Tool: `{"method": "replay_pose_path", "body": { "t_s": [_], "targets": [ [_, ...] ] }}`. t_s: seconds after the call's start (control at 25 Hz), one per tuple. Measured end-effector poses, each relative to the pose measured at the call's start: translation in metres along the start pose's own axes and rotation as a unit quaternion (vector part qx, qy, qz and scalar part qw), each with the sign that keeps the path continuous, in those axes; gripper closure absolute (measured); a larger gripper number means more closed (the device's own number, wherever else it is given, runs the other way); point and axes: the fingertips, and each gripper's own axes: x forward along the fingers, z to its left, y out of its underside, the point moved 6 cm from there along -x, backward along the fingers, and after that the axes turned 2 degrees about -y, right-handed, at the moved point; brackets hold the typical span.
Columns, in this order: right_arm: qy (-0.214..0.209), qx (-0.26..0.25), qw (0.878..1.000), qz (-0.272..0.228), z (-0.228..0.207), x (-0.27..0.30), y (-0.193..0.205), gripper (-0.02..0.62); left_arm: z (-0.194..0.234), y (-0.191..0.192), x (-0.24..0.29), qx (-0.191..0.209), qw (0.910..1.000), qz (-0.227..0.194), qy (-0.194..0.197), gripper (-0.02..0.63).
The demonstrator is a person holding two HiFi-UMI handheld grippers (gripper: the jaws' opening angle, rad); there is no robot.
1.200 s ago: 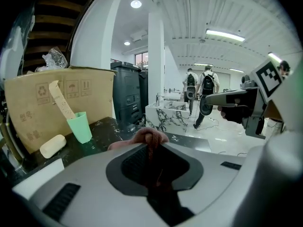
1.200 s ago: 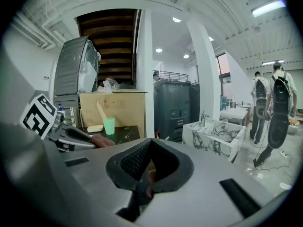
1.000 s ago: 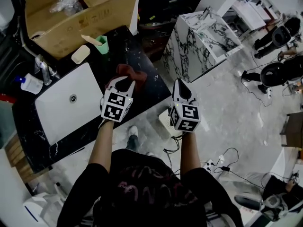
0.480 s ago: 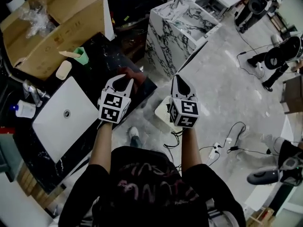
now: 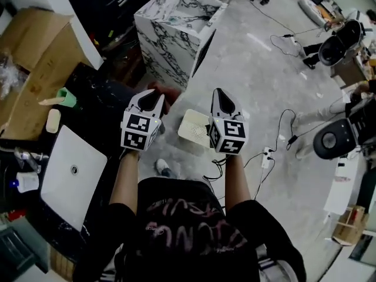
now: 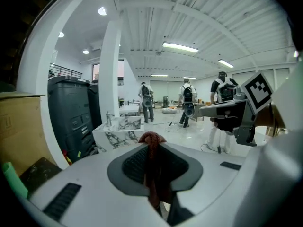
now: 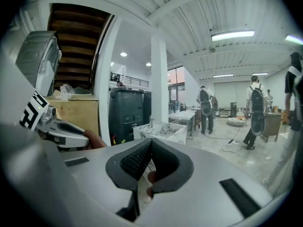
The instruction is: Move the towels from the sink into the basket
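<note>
My left gripper [image 5: 150,100] is shut on a reddish-brown towel [image 5: 164,93] and holds it above the floor, just off the black counter's corner. In the left gripper view the towel [image 6: 152,174] hangs pinched between the pads of the left gripper [image 6: 150,148]. A white basket [image 5: 192,128] sits on the floor between and below both grippers. My right gripper [image 5: 220,96] hovers beside it with its tips together and nothing held; the right gripper [image 7: 150,144] shows the same in its own view. The white sink [image 5: 70,169] lies at the left and looks empty.
A marble-patterned cabinet [image 5: 176,22] stands ahead. On the counter are a green cup [image 5: 67,97] and a soap bar [image 5: 53,120], with cardboard boxes [image 5: 29,46] behind them. Cables [image 5: 276,128] trail over the floor to the right. People stand far off in the hall [image 6: 187,103].
The view and both grippers have swung right, away from the counter. The towel in the left gripper has moved from above the black counter to above the floor by the basket.
</note>
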Motion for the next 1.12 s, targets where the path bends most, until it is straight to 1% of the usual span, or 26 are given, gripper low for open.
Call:
{"method": "replay_pose_path", "body": {
  "t_s": [0.24,0.36,0.6,0.8,1.12],
  "targets": [
    [0.08,0.02,0.997,0.009,-0.047,-0.032,0.02,0.58,-0.042,-0.011,0.038,0.021,0.997,-0.001,0.075,0.534],
    [0.106,0.029,0.994,0.012,-0.062,-0.044,0.025,0.58,-0.06,-0.013,0.054,0.029,0.9943,0.0,0.103,0.534],
    [0.153,0.042,0.987,0.026,-0.1,-0.066,0.045,0.58,-0.095,-0.013,0.084,0.034,0.9888,0.01,0.145,0.534],
    [0.17,0.058,0.983,0.04,-0.132,-0.07,0.06,0.58,-0.119,-0.009,0.112,0.036,0.9857,0.028,0.162,0.534],
    [0.16,0.082,0.982,0.063,-0.19,-0.049,0.096,0.58,-0.151,0.014,0.167,0.029,0.9834,0.071,0.164,0.534]
  ]
}}
